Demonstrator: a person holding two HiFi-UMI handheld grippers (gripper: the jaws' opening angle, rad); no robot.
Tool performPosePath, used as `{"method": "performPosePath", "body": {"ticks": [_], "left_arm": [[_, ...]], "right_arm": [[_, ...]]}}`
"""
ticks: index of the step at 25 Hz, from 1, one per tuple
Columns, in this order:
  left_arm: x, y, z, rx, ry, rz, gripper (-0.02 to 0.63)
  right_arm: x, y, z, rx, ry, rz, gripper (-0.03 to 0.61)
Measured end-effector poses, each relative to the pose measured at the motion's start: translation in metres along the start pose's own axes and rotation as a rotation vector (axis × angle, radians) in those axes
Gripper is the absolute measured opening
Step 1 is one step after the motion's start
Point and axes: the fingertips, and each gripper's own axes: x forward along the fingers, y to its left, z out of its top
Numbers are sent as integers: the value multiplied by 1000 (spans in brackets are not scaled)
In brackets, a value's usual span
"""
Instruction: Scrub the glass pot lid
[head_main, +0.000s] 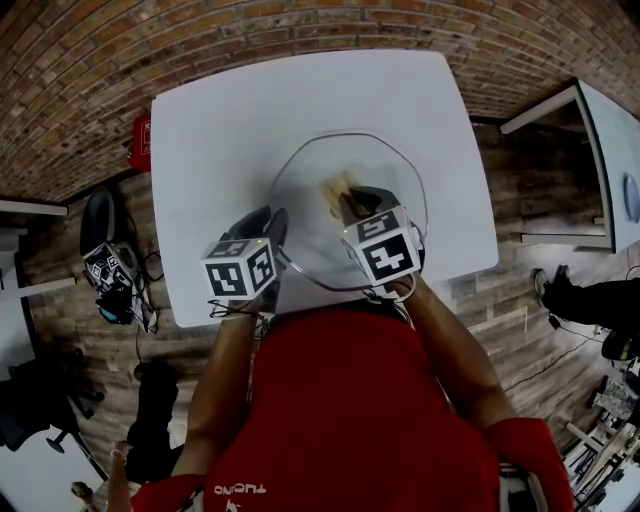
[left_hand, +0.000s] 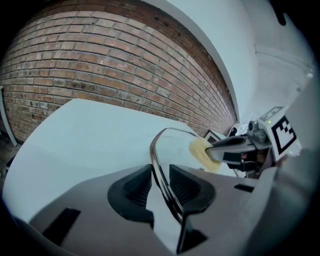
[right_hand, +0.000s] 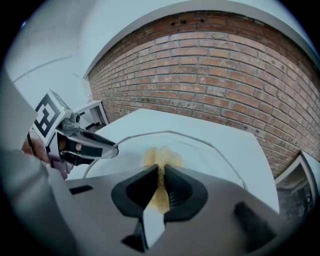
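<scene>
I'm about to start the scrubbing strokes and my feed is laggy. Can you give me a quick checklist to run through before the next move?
1. Left tool grips the round glass pot lid at its rim: ok, jaws closed on it.
2. Right tool clamps the yellow sponge: ok.
3. Sponge touching the glass: ok, it seems pressed on.
4. Tools clear of each other: ok.
5. Lid's far edge supported on the white table: cannot tell.

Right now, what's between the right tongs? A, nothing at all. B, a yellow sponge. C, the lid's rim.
B: the right tongs pinch the sponge against the lid, while the left tongs clamp its rim.
</scene>
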Motion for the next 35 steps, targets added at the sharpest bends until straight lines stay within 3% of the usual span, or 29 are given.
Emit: {"method": "performPosePath", "body": {"ticks": [10, 24, 35], "left_arm": [[0, 2, 0, 0, 10, 6, 117], [-1, 3, 3, -1, 17, 9, 114], [0, 1, 1, 1, 21, 13, 112]], "right_arm": [[21, 8, 64, 20, -109, 8, 52], [59, 12, 60, 43, -58, 27, 52], [30, -79, 24, 108, 2, -164, 52]]}}
